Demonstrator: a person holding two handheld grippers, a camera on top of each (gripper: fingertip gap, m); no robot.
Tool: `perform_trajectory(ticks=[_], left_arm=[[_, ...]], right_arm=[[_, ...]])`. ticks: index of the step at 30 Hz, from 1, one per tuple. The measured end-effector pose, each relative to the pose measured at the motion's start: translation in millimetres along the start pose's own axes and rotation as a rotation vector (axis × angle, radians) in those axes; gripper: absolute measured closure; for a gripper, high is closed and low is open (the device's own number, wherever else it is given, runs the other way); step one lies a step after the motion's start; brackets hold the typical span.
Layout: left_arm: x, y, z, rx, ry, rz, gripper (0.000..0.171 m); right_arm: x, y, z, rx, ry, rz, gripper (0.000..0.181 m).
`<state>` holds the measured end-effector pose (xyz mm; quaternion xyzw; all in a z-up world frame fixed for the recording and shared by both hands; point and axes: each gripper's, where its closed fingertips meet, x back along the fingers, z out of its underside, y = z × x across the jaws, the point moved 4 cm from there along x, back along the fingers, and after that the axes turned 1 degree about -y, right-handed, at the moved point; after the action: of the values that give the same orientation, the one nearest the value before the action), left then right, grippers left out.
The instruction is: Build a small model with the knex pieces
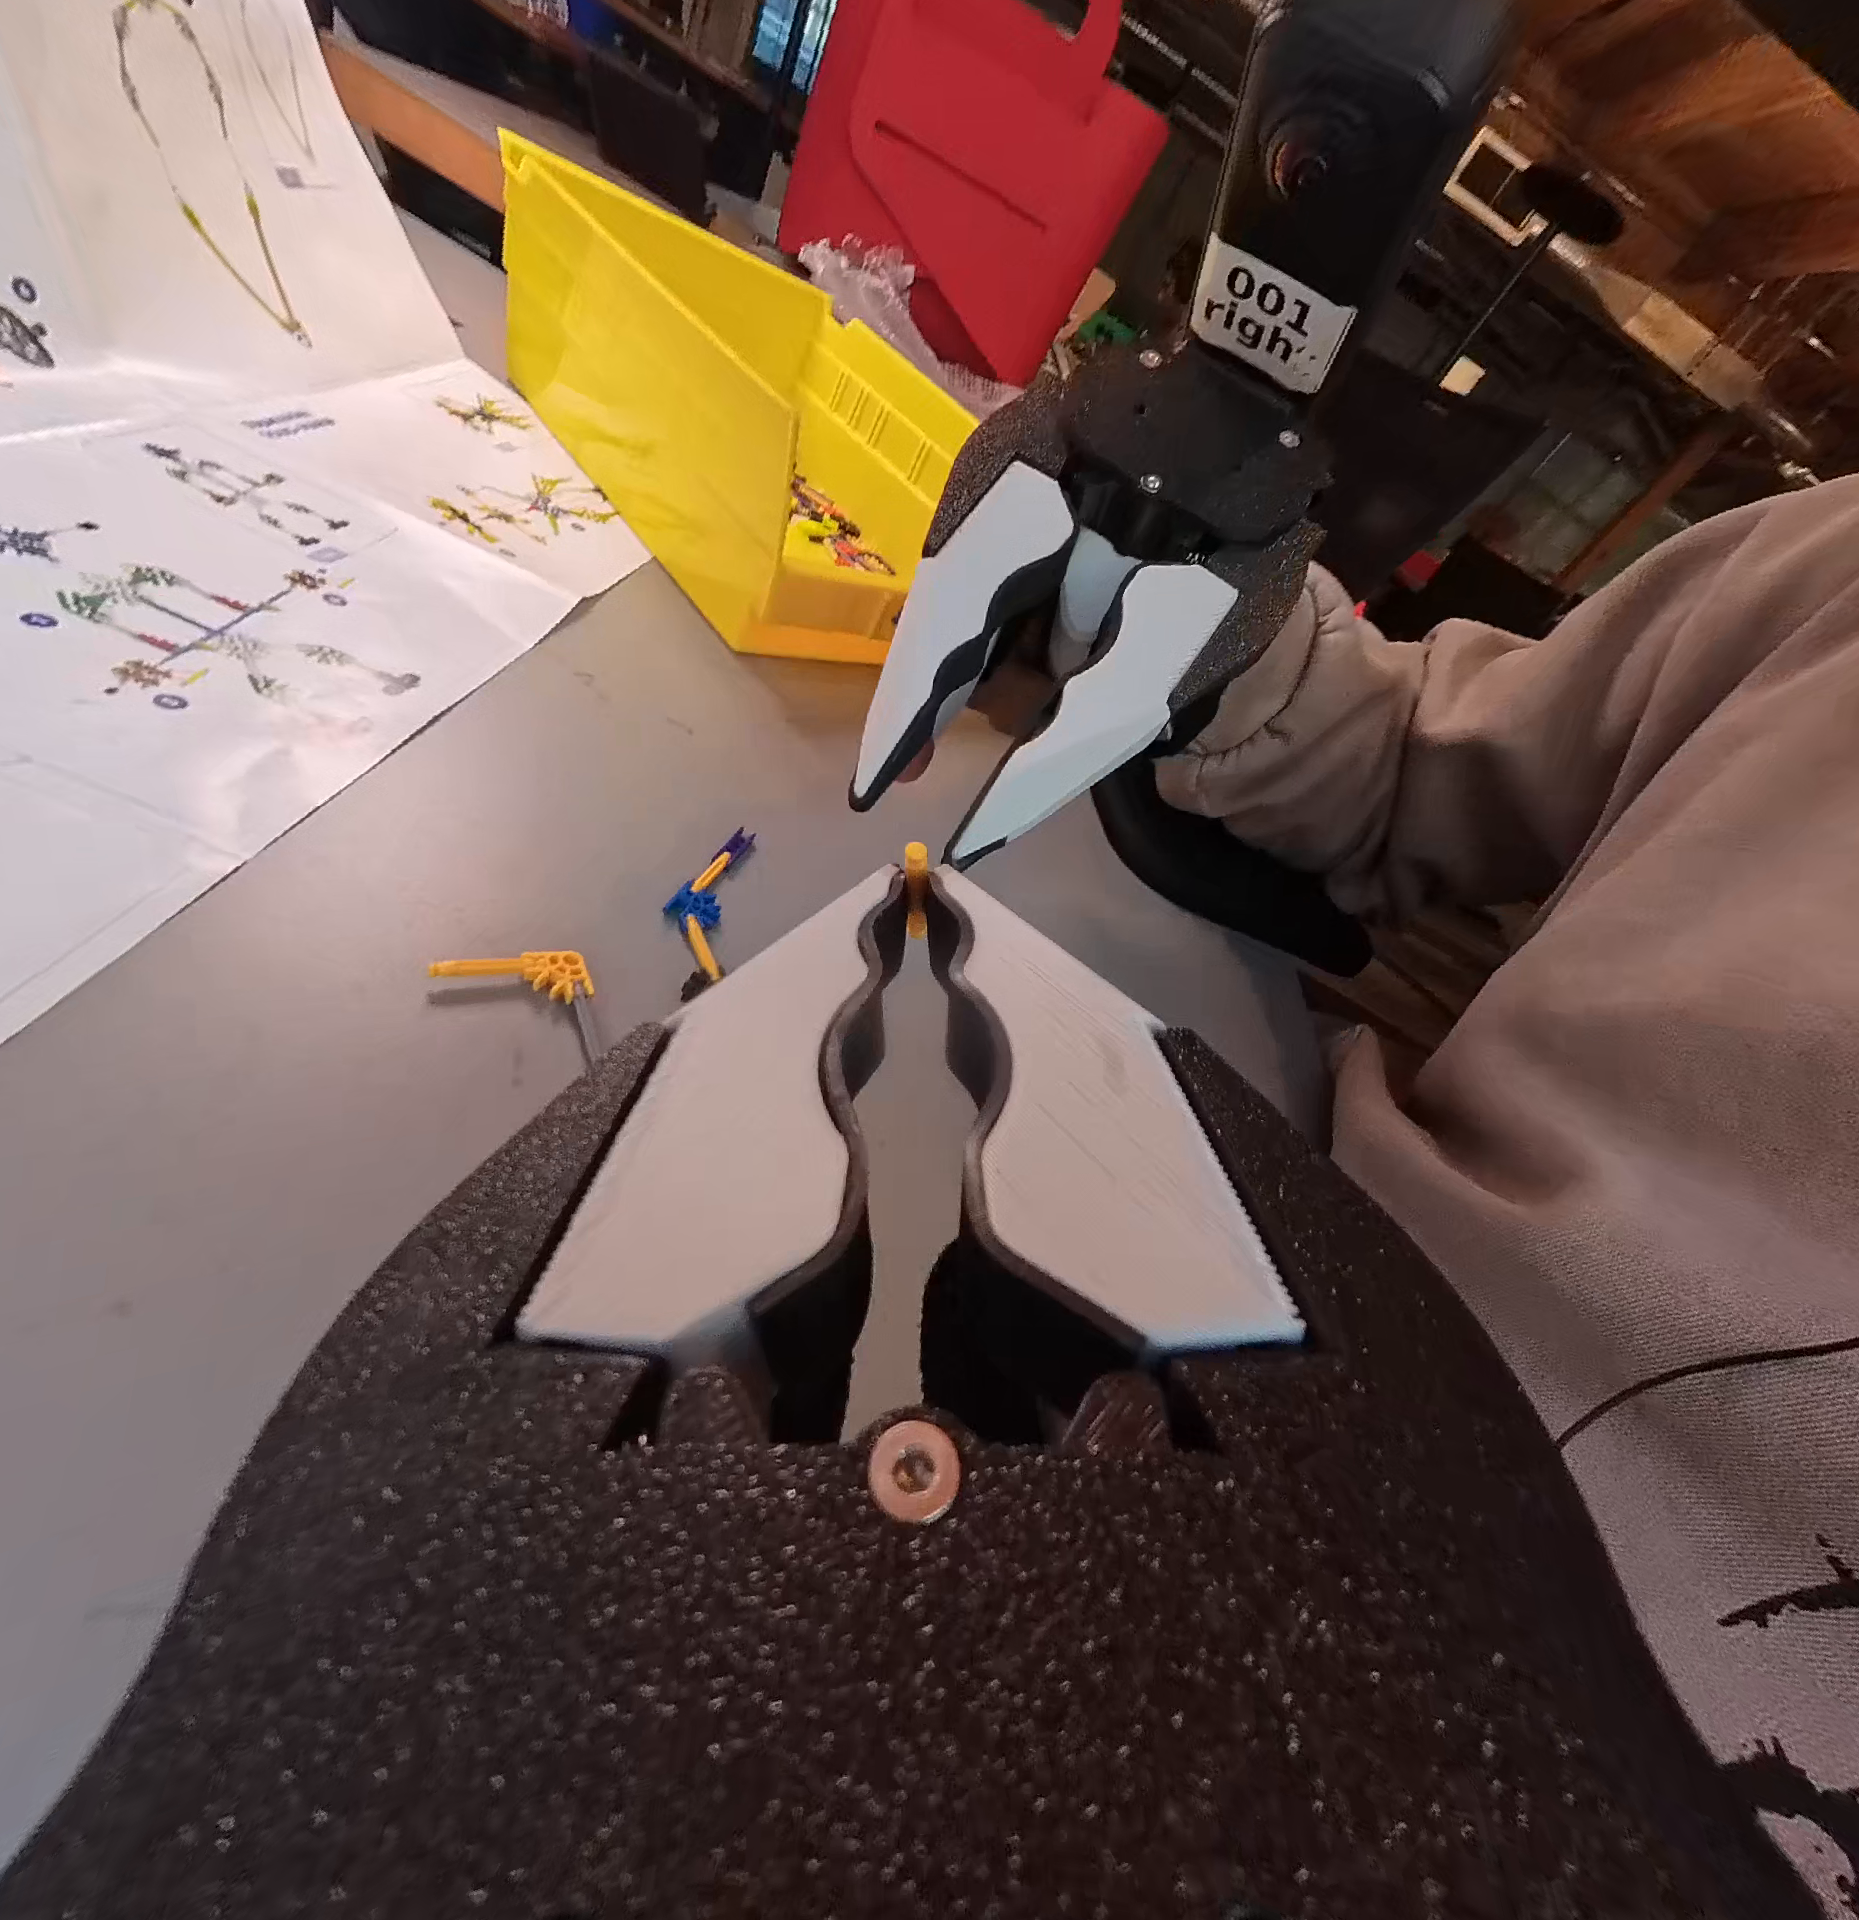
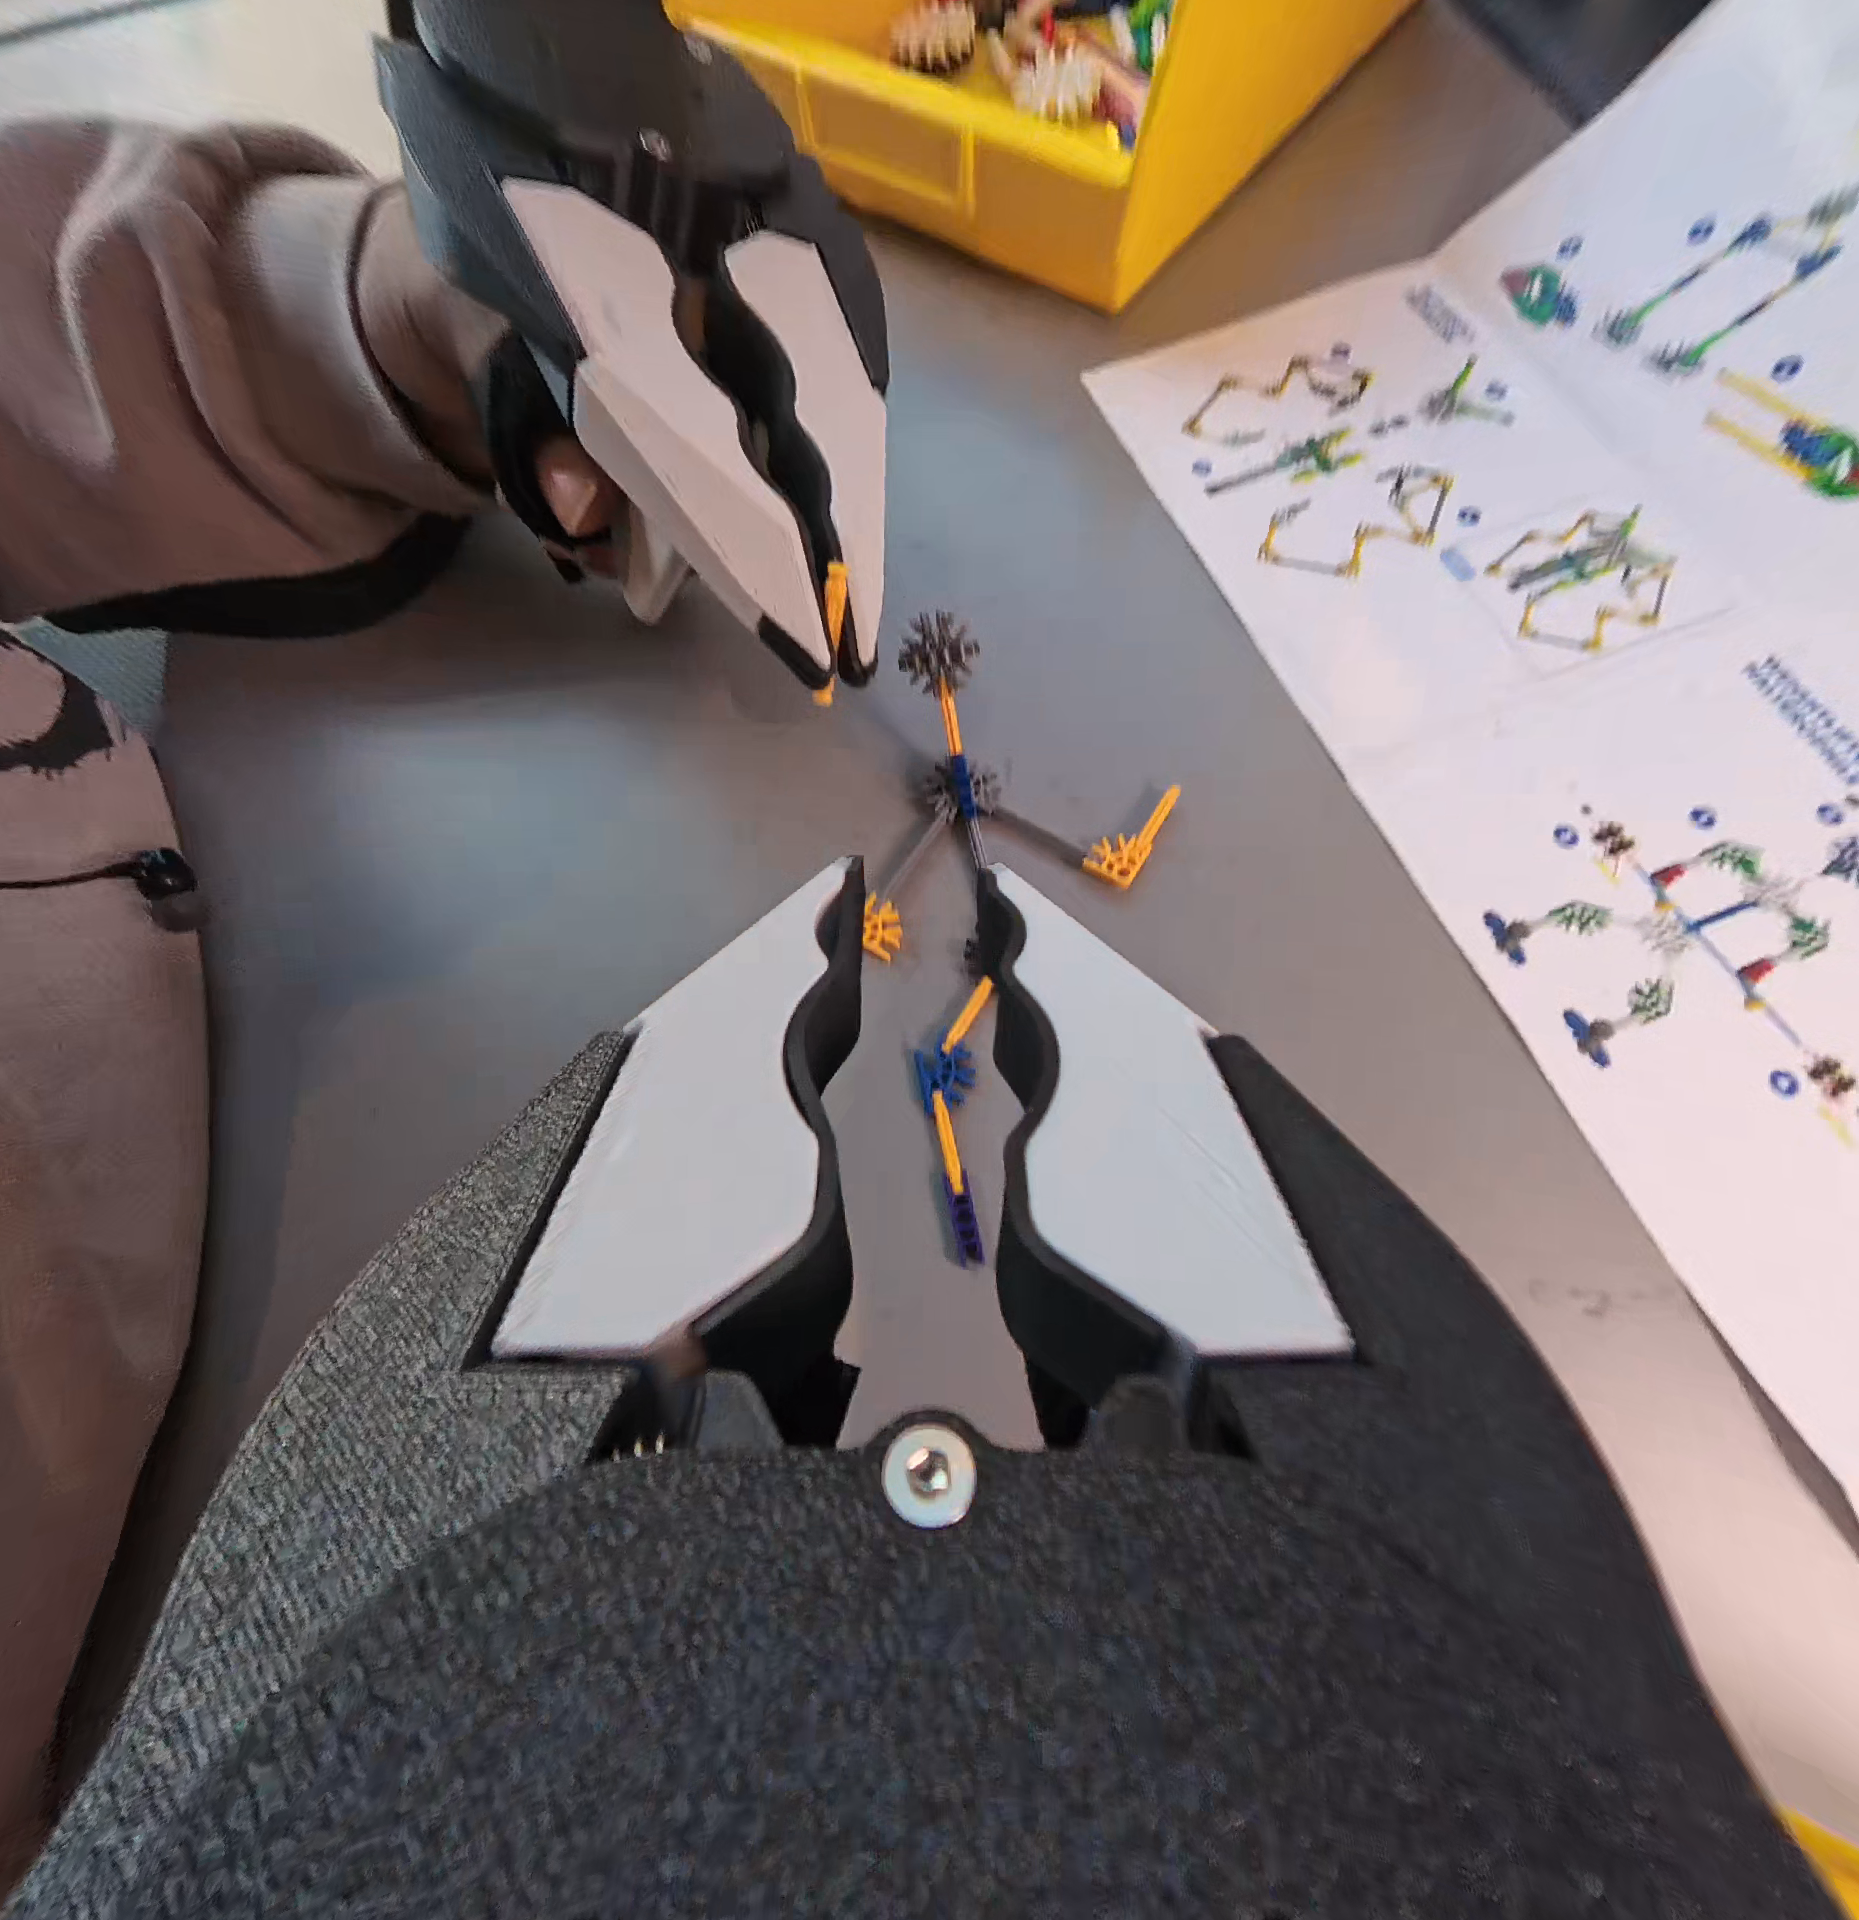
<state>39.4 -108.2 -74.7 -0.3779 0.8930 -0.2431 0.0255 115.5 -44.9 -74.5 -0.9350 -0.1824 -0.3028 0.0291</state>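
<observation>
Grey surface (image 1: 229, 1195), matte, in a workshop with dark shelving and wood behind. Landmark for places: the rod-and-connector assembly (image 2: 956, 790) lying flat on the surface, grey spokes with orange rods, blue hubs and yellow-orange corner connectors.

Left hand-held gripper (image 1: 914, 883): fingers closed to a narrow slit at the tips, pinching a short orange rod (image 1: 916, 894). In the right wrist view the same rod (image 2: 833, 613) runs along the seam between the fingertips, its end poking out below them, just beside the black snowflake connector (image 2: 937, 649) at the assembly's far end. I cannot tell if rod and connector touch.

Right hand-held gripper (image 2: 920, 883): jaws apart, nothing between the pads, held above the assembly's near part; a blue hub (image 2: 944, 1070) with orange rods shows through the gap. In the left wrist view one right fingertip (image 1: 972, 847) sits just beside the pinched rod's top.

Left wrist view, beside the left tips: a yellow corner connector on a rod (image 1: 551, 971) and a blue hub piece (image 1: 696, 904), both on the surface.

Beyond the assembly: printed instruction sheets (image 2: 1631, 727) spread flat, a yellow parts bin (image 2: 1050, 187) holding mixed pieces, then a red bag-like item (image 1: 966, 166) behind the bin. A person's beige sleeve (image 1: 1527, 779) runs to the right gripper.
</observation>
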Motion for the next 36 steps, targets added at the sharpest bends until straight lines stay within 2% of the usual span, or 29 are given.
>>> perform_trajectory(ticks=[3,7,9,12,16,21,25,36], left_arm=[[1.7,-7.7,-9.2,-0.02,-0.079,0.042,0.169],[5.6,-13.7,-19.1,-0.013,-0.171,0.088,0.169],[7.1,-14.3,-21.9,-0.003,-0.197,0.098,0.169],[8.0,-14.8,-23.0,-0.004,-0.203,0.101,0.169],[6.1,-12.5,-18.9,-0.01,-0.16,0.087,0.168],[7.9,-11.1,-13.3,-0.112,-0.073,0.037,0.164],[4.7,-9.0,-5.9,-0.148,-0.009,0.009,0.164],[-3.1,-10.7,3.4,-0.154,0.037,0.019,0.17]], right_arm=[[-6.9,10.4,-22.6,0.031,-0.128,-0.025,0.162],[-21.6,21.5,-36.5,-0.043,-0.241,-0.088,0.17],[-21.2,22.1,-40.9,-0.064,-0.29,-0.102,0.179],[-17.9,21.0,-42.6,-0.068,-0.315,-0.11,0.18],[-18.6,19.1,-36.6,0.0,-0.278,-0.091,0.18],[-14.4,12.4,-22.3,0.131,-0.201,-0.061,0.18],[-13.0,13.0,-16.1,0.171,-0.174,-0.063,0.18],[-17.5,16.8,-5.1,0.231,-0.104,-0.065,0.18]])
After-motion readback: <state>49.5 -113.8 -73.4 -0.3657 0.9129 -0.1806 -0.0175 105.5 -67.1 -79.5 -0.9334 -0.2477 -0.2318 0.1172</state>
